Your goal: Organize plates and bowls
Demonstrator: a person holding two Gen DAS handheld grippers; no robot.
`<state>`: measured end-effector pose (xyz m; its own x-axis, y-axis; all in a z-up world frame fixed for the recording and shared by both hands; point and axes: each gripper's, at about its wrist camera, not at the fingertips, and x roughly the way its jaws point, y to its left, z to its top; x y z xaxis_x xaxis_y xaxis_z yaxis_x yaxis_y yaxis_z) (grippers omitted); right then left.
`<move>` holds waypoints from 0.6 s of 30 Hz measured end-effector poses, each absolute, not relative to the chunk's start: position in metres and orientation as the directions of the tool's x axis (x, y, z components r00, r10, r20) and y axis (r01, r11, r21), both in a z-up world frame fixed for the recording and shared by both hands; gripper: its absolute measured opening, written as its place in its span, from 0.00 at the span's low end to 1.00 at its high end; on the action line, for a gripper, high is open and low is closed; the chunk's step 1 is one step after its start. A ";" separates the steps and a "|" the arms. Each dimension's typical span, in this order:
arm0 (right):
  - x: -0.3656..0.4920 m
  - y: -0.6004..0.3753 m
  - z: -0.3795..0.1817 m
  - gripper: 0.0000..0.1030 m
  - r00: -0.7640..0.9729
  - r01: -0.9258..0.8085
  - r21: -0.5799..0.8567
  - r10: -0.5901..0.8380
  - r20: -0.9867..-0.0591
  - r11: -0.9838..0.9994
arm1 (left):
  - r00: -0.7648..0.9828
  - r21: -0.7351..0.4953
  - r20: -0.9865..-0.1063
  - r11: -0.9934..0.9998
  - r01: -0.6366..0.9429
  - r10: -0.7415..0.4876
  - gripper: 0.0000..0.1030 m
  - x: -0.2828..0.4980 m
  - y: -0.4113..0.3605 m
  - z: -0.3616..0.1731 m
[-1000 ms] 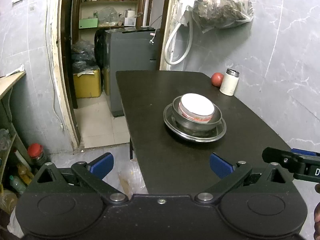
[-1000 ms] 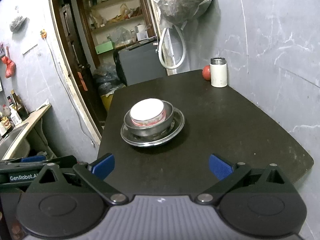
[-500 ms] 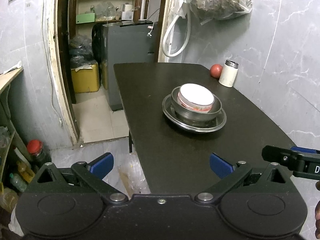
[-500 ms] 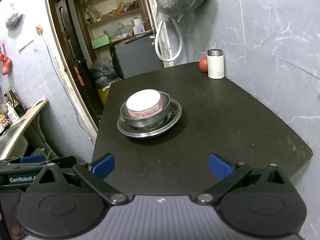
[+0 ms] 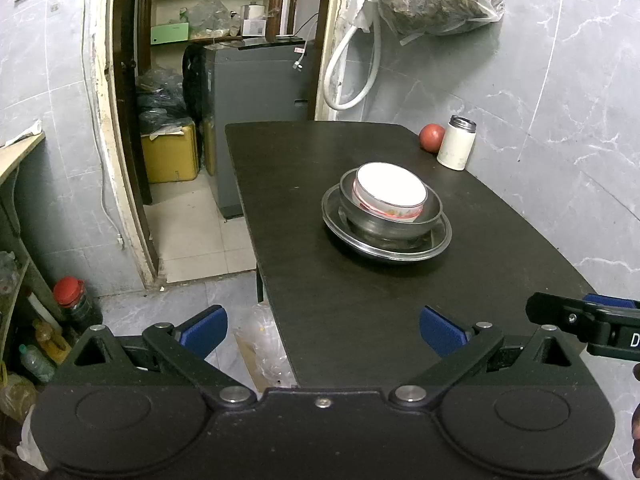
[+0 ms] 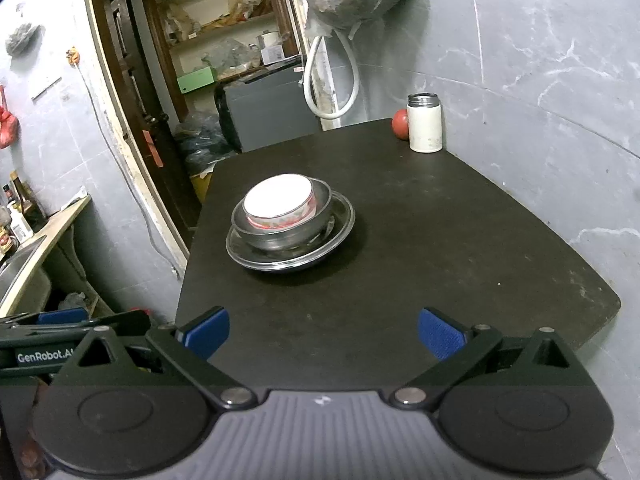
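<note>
We take the dark table as our landmark. Near its middle sits a steel plate, and on that plate stands a steel bowl. Inside the steel bowl rests a white bowl with a red pattern on its side, so the three pieces form one nested stack. From the right wrist view we see the same stack: plate, steel bowl and white bowl, well in from the table's near edge.

At the table's far corner, against the grey wall, stands a white canister with a metal rim, and a red fruit lies just beside it, on the side further from us.

Our left gripper hangs off the table's near edge, its blue-padded jaws spread wide with nothing between them. Our right gripper hangs over the near edge too, jaws likewise wide apart and holding nothing. Both are well apart from the stack. In the left wrist view the right gripper's black finger shows at the right edge.
</note>
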<state>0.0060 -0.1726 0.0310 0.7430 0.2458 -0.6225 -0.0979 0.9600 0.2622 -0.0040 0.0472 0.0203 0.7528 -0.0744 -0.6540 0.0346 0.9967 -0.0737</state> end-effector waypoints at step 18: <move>0.010 -0.166 0.030 1.00 0.735 -0.103 0.255 0.246 -0.632 0.962 | 0.750 -0.080 -0.658 0.997 0.020 -0.069 0.99 -0.002 0.052 0.014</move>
<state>0.0100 -0.1661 0.0302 0.7347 0.2459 -0.6322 -0.1027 0.9616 0.2546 -0.0016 0.0522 0.0141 0.7500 -0.0685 -0.6579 0.0205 0.9965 -0.0805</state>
